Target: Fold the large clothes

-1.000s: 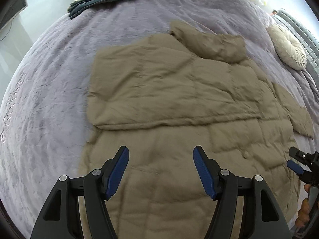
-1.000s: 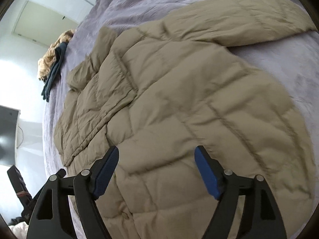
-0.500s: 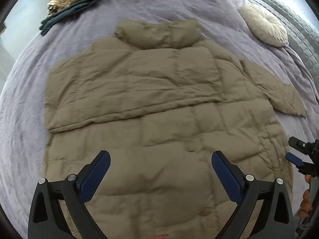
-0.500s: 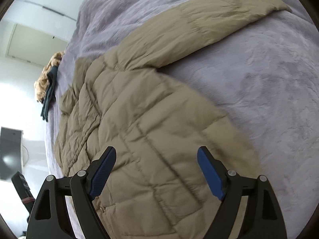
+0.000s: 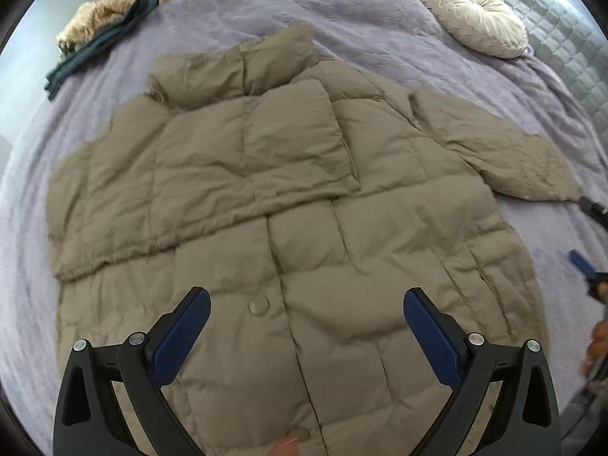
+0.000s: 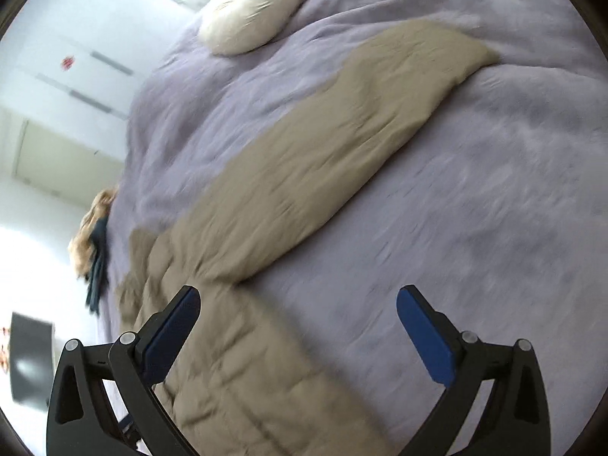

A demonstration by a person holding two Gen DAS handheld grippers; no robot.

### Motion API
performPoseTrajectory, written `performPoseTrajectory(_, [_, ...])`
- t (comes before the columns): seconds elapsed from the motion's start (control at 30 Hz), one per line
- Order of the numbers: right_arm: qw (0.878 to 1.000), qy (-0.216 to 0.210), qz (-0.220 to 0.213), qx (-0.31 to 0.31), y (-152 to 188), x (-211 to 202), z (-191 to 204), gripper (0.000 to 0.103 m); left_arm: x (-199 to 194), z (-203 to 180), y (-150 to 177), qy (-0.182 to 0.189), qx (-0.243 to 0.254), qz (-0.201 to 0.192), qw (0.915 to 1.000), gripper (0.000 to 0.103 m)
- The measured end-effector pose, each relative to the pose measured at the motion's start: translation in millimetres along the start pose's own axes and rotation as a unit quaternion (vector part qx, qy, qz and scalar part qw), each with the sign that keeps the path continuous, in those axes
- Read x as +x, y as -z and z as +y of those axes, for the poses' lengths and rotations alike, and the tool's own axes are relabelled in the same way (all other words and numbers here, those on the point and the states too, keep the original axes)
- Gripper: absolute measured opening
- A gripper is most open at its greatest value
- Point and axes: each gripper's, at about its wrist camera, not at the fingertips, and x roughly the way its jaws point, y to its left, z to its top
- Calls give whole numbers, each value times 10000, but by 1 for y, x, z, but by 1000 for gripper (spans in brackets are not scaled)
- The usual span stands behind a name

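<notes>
**Tan puffer jacket spread on the bed, both tools wide open**

The tan puffer jacket [image 5: 288, 205] lies flat on the purple bedspread [image 5: 380, 30], collar toward the far side, 1 sleeve folded across its chest, the other sleeve [image 6: 342, 140] stretched out over the cover. A round cream cushion [image 5: 475, 22] sits near the headboard, and a pile of fur and dark teal clothes [image 5: 102, 30] lies at the far corner, well apart from the jacket. No readable writing shows.

The left tool [image 5: 306, 326] hovers over the jacket's lower front, spread wide, holding nothing. The right tool [image 6: 298, 323] is equally wide, empty, above the jacket's edge and bare bedspread.
</notes>
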Motion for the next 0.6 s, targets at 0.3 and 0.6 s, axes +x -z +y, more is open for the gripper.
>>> performPoseTrajectory(0.3, [9925, -349, -190, 1154, -82, 30, -65, 103, 17, -7, -15, 89, -115, 169, 9998, 102])
performPoseTrajectory(0.6, [9720, -1037, -211, 2098, -131, 79, -94, 103, 26, -17, -28, 76, -185, 189, 9996, 102])
